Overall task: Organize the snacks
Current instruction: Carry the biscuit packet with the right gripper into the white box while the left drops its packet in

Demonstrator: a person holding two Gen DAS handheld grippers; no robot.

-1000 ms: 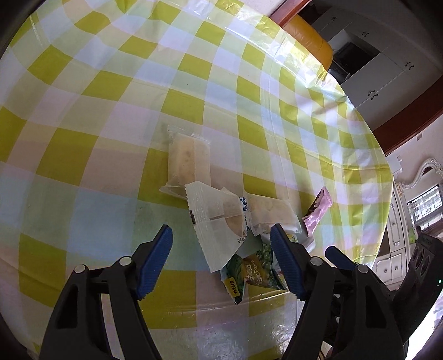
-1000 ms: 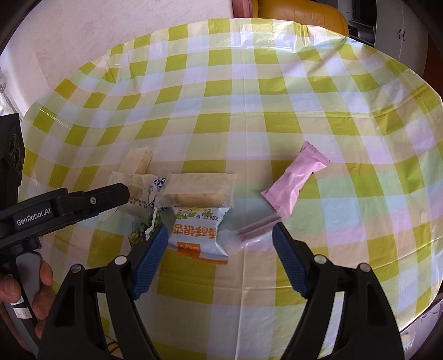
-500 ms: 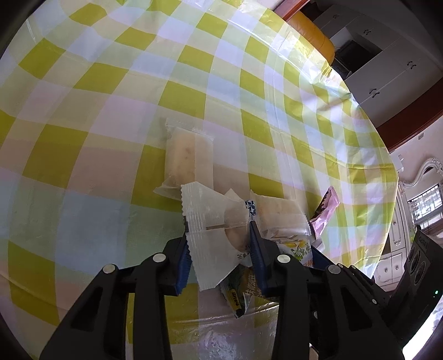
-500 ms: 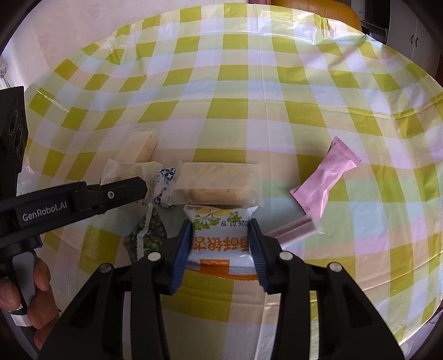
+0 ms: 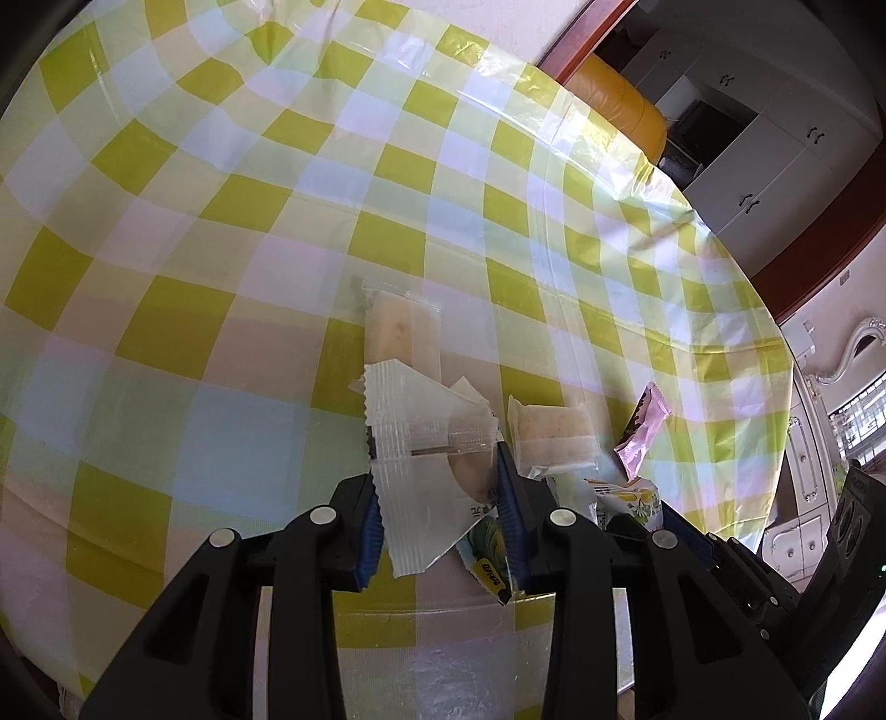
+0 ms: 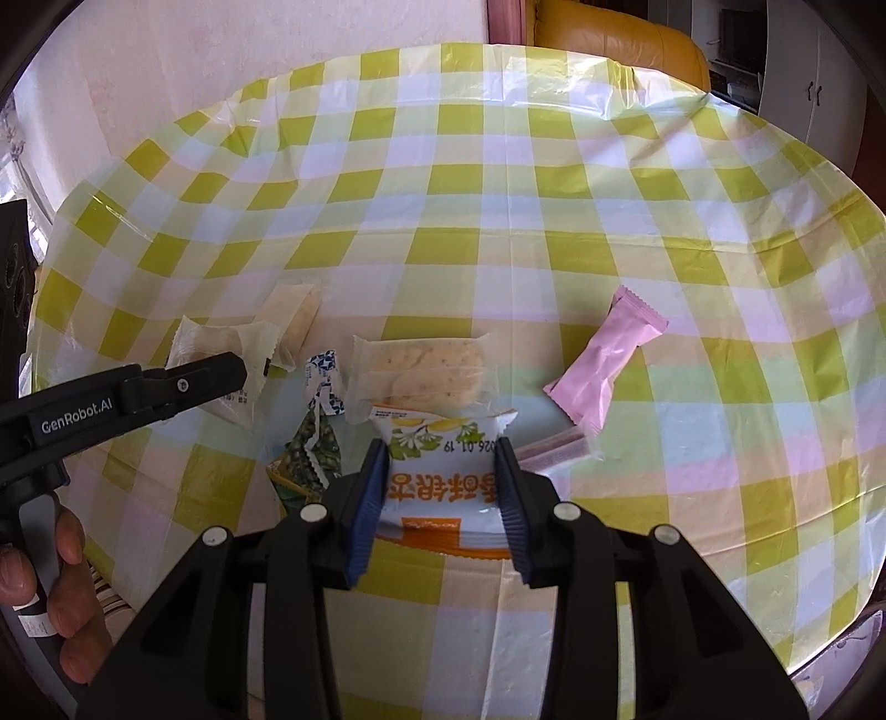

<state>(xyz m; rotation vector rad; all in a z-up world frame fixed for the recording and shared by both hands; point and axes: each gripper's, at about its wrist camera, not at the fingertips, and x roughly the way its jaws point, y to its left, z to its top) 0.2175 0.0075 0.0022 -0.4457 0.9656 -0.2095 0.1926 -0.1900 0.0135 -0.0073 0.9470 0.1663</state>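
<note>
My left gripper (image 5: 437,490) is shut on a clear-and-white wrapped pastry packet (image 5: 426,459), which sticks out past its blue pads. My right gripper (image 6: 442,471) is shut on a white-and-orange packet with a leaf print (image 6: 443,482). Both sit at the near edge of a snack pile on the checked table (image 6: 498,166). In the right wrist view the left gripper (image 6: 221,376) reaches in from the left over its white packet (image 6: 221,343). Loose snacks nearby are a clear biscuit bar (image 6: 426,368), a pink packet (image 6: 606,354), a green packet (image 6: 310,459) and a beige bar (image 6: 296,315).
A small blue-white sachet (image 6: 324,382) and a thin pink stick pack (image 6: 554,448) lie beside the held packet. A person's hand (image 6: 61,581) grips the left handle. An orange chair (image 6: 609,44) and white cabinets (image 5: 775,138) stand beyond the table's far edge.
Both grippers went from wide open to shut, the left on the white pastry packet, the right on the white-and-orange packet. Both views have drawn back slightly since half a second ago.
</note>
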